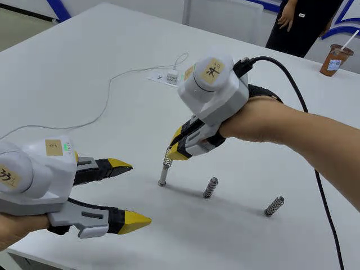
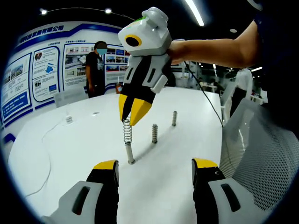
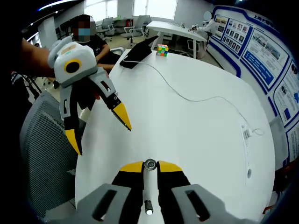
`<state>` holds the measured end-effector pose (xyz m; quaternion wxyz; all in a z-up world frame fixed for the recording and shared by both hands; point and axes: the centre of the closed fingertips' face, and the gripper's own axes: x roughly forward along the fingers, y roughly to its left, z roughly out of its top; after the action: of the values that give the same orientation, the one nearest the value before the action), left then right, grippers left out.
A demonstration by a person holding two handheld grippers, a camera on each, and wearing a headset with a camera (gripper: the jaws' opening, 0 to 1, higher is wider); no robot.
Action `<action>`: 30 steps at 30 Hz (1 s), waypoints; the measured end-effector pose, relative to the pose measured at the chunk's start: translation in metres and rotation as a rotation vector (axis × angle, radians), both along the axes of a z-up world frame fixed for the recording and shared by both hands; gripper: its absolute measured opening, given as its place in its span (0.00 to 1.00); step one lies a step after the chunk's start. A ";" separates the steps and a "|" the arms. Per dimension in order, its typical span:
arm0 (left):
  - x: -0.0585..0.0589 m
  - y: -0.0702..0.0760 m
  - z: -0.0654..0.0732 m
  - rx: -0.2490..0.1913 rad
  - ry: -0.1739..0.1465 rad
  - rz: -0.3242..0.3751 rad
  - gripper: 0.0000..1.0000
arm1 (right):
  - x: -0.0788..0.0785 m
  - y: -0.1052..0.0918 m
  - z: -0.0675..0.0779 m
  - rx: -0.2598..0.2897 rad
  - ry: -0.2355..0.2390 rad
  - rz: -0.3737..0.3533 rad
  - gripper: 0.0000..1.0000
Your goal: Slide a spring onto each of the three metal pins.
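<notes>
Three thin metal pins stand upright on the white table [image 1: 84, 67]. The left pin [image 1: 163, 175] [image 2: 129, 154] has a spring [image 1: 167, 161] [image 2: 127, 130] over its top end, with the lower shaft bare. My right gripper [image 1: 171, 153] [image 2: 132, 114] [image 3: 150, 166] is shut on that spring's upper end [image 3: 150, 164], directly above the pin. The middle pin [image 1: 210, 187] [image 2: 154, 133] and the right pin [image 1: 274, 206] [image 2: 174, 118] each carry a spring. My left gripper [image 1: 132, 193] [image 2: 154, 164] [image 3: 100, 130] is open and holds nothing, low at the near left.
A white cable [image 1: 107, 104] with a small tag [image 1: 169, 76] crosses the table's far side. An iced drink cup [image 1: 336, 59] stands at the far right edge, a person [image 1: 304, 22] behind it. A mesh chair [image 2: 261, 154] is beside the table. A puzzle cube [image 3: 161, 49] lies far off.
</notes>
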<state>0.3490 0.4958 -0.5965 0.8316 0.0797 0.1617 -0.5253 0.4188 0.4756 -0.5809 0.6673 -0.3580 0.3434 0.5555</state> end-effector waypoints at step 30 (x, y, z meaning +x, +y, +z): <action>-0.001 0.004 -0.005 0.013 0.006 -0.002 0.62 | 0.000 0.001 -0.020 -0.028 0.043 -0.014 0.11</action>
<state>0.3477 0.4998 -0.6010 0.8301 0.0836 0.1675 -0.5252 0.4188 0.4762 -0.6013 0.6584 -0.3531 0.3679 0.5536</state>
